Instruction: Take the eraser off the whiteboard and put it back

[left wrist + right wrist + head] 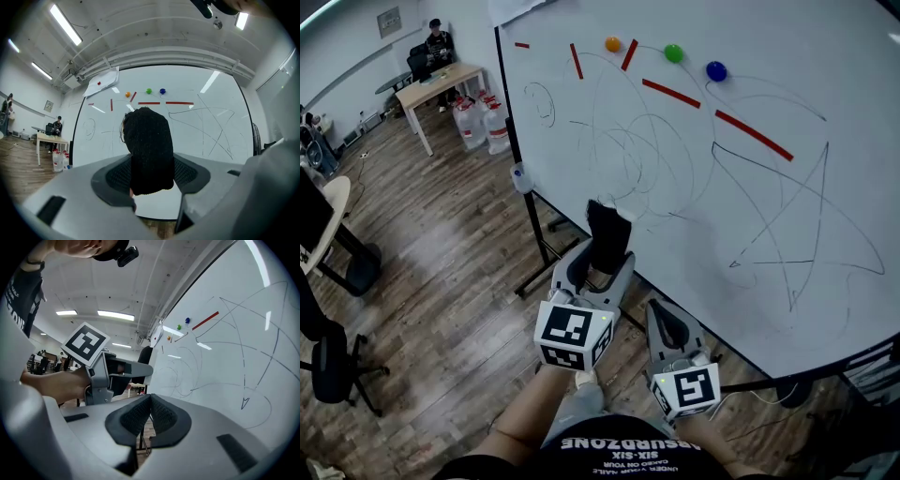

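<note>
far left, well apart from the work: a black office chair [333, 366], a wooden desk [441, 80] with a person seated behind it, and water jugs [483, 122] on the floor beside the desk; none of these bears on the task. next, the black stand leg [534, 234] at the left edge of the whiteboard [825, 56]; its feet reach out over the floor below the grippers, and i judge them a tripping matter only, not an obstacle to the tool. left gripper [598, 272]: jaws set wide and clamped on the eraser [607, 230], one pad on each side. the eraser stands upright between them with its far end toward the lower left part of the board, apparently so its flat face can meet the board squarely. whether it touches the board cannot be told from any view. right gripper [670, 328]: jaws fully together, nothing between them, held low and just beside the left, evidently parked clear of the job. further right, the board carries looping pen lines and a star, several red strips [670, 93], and orange [613, 44], green [673, 53] and blue [716, 70] magnets along the top, all well above the eraser. nothing stands between eraser and board surface.
</note>
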Motion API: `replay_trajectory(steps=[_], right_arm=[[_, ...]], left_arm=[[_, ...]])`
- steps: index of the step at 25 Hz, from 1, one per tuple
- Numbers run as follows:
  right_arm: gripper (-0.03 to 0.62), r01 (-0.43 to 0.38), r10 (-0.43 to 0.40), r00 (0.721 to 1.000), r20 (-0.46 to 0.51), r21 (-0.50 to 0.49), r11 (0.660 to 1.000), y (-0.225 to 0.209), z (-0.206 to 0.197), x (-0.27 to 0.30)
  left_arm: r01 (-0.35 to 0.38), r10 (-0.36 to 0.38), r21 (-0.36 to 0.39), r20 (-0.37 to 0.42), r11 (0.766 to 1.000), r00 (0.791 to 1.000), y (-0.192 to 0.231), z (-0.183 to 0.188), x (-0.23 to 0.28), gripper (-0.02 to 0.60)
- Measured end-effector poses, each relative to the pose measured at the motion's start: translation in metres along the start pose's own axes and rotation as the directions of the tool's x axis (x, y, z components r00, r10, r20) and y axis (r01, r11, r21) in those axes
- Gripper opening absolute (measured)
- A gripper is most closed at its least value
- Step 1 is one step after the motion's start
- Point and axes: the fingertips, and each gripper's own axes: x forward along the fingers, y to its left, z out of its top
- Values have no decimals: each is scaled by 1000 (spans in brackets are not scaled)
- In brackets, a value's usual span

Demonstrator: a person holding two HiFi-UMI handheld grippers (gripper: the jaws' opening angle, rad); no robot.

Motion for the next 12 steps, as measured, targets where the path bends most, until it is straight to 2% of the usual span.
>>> replay_trajectory(steps=[12], right_arm=[[-2, -18, 18, 1000, -3, 5, 1000, 5, -4, -4]], left_arm=[[-12, 11, -22, -67, 1000, 998, -6, -36, -20, 239]])
